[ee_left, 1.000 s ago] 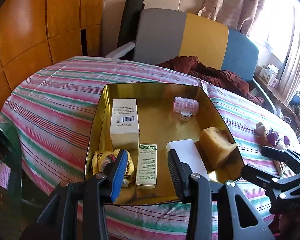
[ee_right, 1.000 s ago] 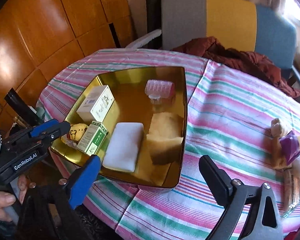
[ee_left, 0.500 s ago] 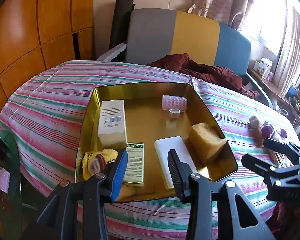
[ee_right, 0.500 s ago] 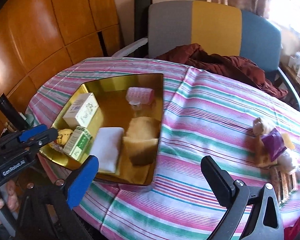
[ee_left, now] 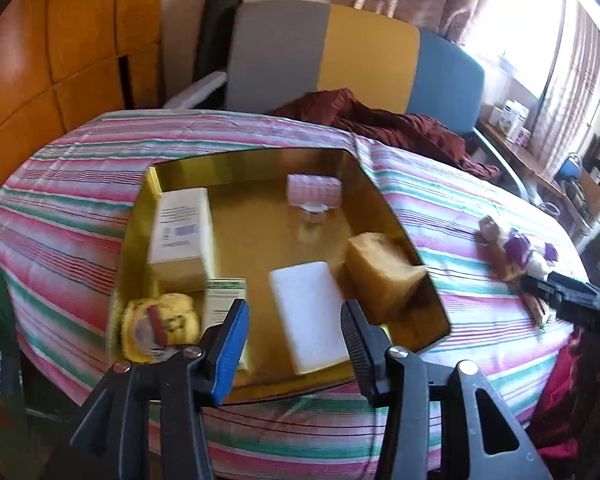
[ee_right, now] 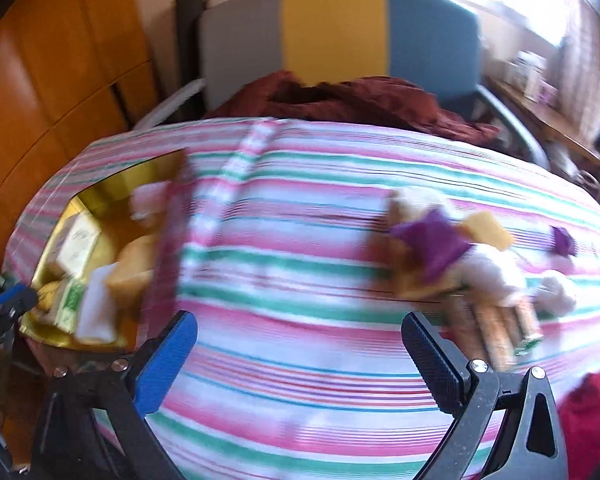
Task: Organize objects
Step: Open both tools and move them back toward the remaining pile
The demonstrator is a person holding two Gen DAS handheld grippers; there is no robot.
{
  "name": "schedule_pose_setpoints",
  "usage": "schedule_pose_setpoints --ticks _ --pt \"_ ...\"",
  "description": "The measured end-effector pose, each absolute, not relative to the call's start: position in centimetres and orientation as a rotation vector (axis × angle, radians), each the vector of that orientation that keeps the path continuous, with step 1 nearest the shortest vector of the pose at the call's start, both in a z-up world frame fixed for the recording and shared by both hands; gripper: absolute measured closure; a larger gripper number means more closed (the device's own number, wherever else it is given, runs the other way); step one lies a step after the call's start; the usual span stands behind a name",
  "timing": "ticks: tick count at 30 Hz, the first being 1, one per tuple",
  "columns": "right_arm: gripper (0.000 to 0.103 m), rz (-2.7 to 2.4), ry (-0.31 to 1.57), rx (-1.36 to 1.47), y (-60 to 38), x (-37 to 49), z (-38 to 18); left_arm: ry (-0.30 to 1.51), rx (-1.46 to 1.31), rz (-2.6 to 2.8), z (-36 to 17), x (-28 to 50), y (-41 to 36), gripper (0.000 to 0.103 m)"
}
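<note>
A gold tray (ee_left: 260,168) sits on the striped tablecloth. It holds a cream box (ee_left: 180,236), a green-and-white box (ee_left: 224,300), a white block (ee_left: 308,312), a tan sponge (ee_left: 384,272), a yellow pouch (ee_left: 160,324) and a pink case (ee_left: 314,192). My left gripper (ee_left: 294,340) hovers at the tray's near edge, its jaws opening with nothing between them. My right gripper (ee_right: 300,344) stands wide open over bare cloth. To its right lies a pile of small items (ee_right: 460,264), purple, tan and white, also seen as a small pile (ee_left: 512,252) from the left wrist.
A grey, yellow and blue chair (ee_left: 340,56) with a dark red cloth (ee_left: 380,124) on it stands behind the table. Wooden panels (ee_left: 60,40) line the left wall. The right gripper's body (ee_left: 568,300) shows at the right edge.
My left gripper's jaws have spread apart. The right gripper has swung right, from facing the tray to facing the pile of small items, and its view is blurred.
</note>
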State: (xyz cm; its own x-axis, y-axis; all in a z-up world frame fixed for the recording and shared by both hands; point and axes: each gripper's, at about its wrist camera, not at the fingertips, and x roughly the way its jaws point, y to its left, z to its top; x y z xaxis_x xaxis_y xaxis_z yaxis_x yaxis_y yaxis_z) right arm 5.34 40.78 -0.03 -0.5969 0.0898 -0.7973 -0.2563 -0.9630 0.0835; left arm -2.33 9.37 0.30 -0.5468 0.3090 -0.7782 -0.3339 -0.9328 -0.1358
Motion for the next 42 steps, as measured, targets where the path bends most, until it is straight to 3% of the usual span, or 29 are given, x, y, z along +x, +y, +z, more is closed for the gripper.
schedule_pose_setpoints --ticks 10,15,33,42 --pt "0.000 2.390 0.341 -1.011 55.5 8.2 2.4 0.194 -1.110 2.267 2.2 -1.1 18.1 0.055" --pt "0.000 2.179 0.629 -0.971 61.5 10.9 -0.5 0.229 -1.084 2.101 2.2 -1.3 24.9 0.055" --pt "0.000 2.249 0.721 -0.929 62.2 11.2 0.2 -0.229 -1.510 1.774 -3.3 -7.6 40.6 0.055" --pt "0.000 2.257 0.743 -0.934 62.4 11.3 0.1 -0.246 -1.631 1.779 -5.7 -8.3 44.1 0.054"
